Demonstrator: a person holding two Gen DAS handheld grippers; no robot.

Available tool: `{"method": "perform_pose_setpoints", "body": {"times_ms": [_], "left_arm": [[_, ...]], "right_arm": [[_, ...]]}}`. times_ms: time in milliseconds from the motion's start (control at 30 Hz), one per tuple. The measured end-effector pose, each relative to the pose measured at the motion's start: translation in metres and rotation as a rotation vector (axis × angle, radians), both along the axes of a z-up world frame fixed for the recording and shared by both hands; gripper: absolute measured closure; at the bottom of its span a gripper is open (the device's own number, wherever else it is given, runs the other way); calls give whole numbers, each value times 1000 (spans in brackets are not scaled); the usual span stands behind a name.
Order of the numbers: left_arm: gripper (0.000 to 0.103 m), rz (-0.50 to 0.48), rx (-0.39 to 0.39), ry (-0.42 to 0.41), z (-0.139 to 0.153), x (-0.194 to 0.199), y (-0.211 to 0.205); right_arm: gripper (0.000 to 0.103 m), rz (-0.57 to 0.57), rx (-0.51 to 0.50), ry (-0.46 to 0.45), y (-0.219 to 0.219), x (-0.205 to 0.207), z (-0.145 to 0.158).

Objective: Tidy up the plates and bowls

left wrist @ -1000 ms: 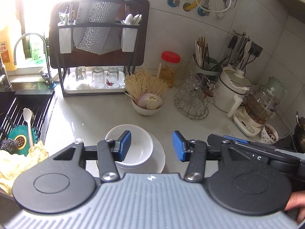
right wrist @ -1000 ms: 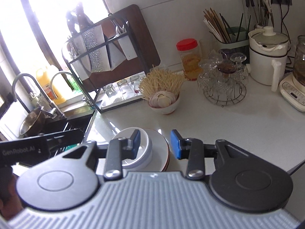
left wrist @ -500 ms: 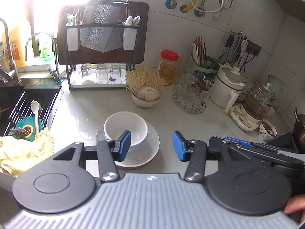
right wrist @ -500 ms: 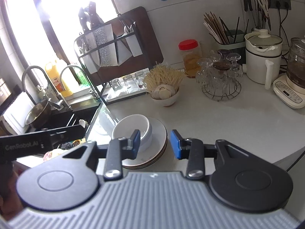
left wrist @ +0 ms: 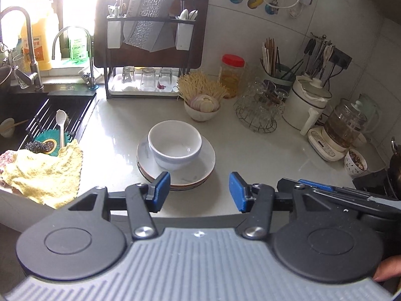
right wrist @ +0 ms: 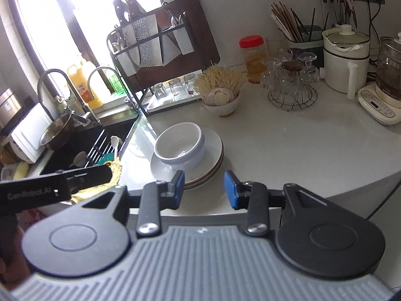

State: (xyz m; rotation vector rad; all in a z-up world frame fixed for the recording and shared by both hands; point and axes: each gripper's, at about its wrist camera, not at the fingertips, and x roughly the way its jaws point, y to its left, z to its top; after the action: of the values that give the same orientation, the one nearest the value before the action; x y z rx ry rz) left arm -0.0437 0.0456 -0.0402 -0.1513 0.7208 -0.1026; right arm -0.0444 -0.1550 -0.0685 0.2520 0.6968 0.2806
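Note:
White bowls (left wrist: 175,144), nested, stand on a stack of plates (left wrist: 200,170) on the pale counter; they also show in the right wrist view as bowls (right wrist: 180,145) on plates (right wrist: 213,155). My left gripper (left wrist: 199,192) is open and empty, held back from the stack at the counter's near edge. My right gripper (right wrist: 204,190) is open and empty, also short of the stack. The right gripper's body (left wrist: 338,195) shows beside the left one.
A sink (left wrist: 37,115) with a rack, spoon and yellow cloth (left wrist: 42,170) lies to the left. At the back stand a dish rack with glasses (left wrist: 147,80), a bowl of garlic (left wrist: 203,107), a jar (left wrist: 231,75), a wire glass holder (left wrist: 260,110) and kettles (left wrist: 308,105).
Both grippers have pulled back and up from the bowl and plate stack, which now sits further ahead in both views. Both stay open.

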Motion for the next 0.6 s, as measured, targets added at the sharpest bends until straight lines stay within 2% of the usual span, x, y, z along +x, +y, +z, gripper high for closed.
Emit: {"method": "perform_pose_setpoints", "body": {"times_ms": [200, 600], "left_arm": [[42, 26, -5, -8, 2, -10, 7], [40, 21, 5, -8, 2, -25, 14]], "right_arm": [[64, 1, -37, -13, 5, -6, 2], [64, -6, -42, -15, 7, -18, 4]]}}
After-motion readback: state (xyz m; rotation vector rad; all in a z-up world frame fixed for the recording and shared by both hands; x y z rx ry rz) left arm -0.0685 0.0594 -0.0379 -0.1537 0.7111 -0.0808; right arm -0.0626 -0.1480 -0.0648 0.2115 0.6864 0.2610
